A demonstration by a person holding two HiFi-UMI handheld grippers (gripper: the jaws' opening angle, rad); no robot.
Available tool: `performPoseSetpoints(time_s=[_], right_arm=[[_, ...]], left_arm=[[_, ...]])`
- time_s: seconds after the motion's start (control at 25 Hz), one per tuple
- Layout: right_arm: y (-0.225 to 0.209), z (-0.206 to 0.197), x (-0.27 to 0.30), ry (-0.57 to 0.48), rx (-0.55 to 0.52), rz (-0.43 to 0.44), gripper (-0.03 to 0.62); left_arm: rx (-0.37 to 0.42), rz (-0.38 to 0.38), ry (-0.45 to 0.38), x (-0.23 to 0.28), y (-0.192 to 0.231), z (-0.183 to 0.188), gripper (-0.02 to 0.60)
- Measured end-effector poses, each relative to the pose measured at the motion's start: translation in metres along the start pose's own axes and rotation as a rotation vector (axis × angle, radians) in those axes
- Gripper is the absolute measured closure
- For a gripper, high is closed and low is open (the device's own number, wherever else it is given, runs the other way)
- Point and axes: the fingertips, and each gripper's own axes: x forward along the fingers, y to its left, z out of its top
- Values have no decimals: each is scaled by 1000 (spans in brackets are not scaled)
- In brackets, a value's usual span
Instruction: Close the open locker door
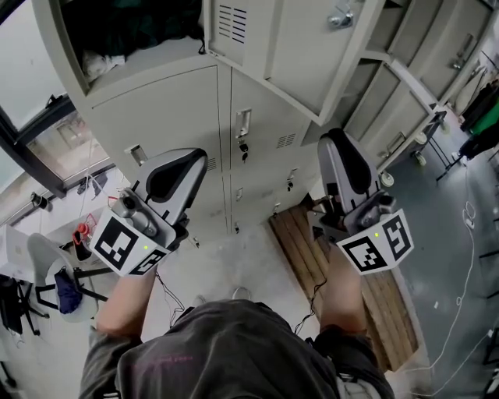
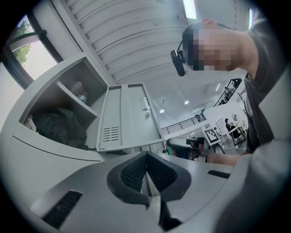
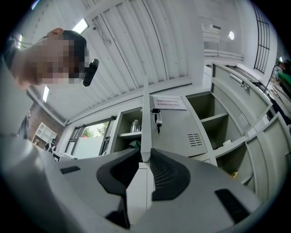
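The open locker door [image 1: 288, 47] swings out at the top of the head view, with a latch [image 1: 341, 15] on it. Beside it is its open compartment [image 1: 132, 31], with dark clothing inside. My right gripper [image 1: 337, 139] points up just under the door's lower corner. In the right gripper view the door's thin edge [image 3: 145, 113] runs down into the gap of the right gripper [image 3: 145, 157], whose jaws stand slightly apart around it. A key [image 3: 156, 119] hangs in the door's face. My left gripper [image 1: 191, 160] is held lower left, and in its own view the left gripper [image 2: 146, 157] is shut and empty, with the door [image 2: 127, 113] above it.
Closed grey lockers [image 1: 171, 117] fill the wall below, one with keys [image 1: 243, 148] in its lock. More open lockers [image 3: 218, 118] stand to the right. A wooden pallet [image 1: 343, 257] lies on the floor at right, a chair [image 1: 54, 273] at left, and cables [image 1: 464, 257] at far right.
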Motion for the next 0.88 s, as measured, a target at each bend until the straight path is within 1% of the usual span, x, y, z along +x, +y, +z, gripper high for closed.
performPoseSetpoints(time_s=[0.4,0.64,0.76,0.88], right_arm=[[-3,8,12,-26,3,51,482],[1,7,17,-43,6,67,484],[5,8,17,-67,10,72,502],[15,8,17,-95,15,74,500]], left_arm=[[16,37,-3,1,4,0,566],[13,65,6,-5,11,-4,566],[14,75,14,-12,13,-5,566],[14,89,23,-26,18,-4,566]])
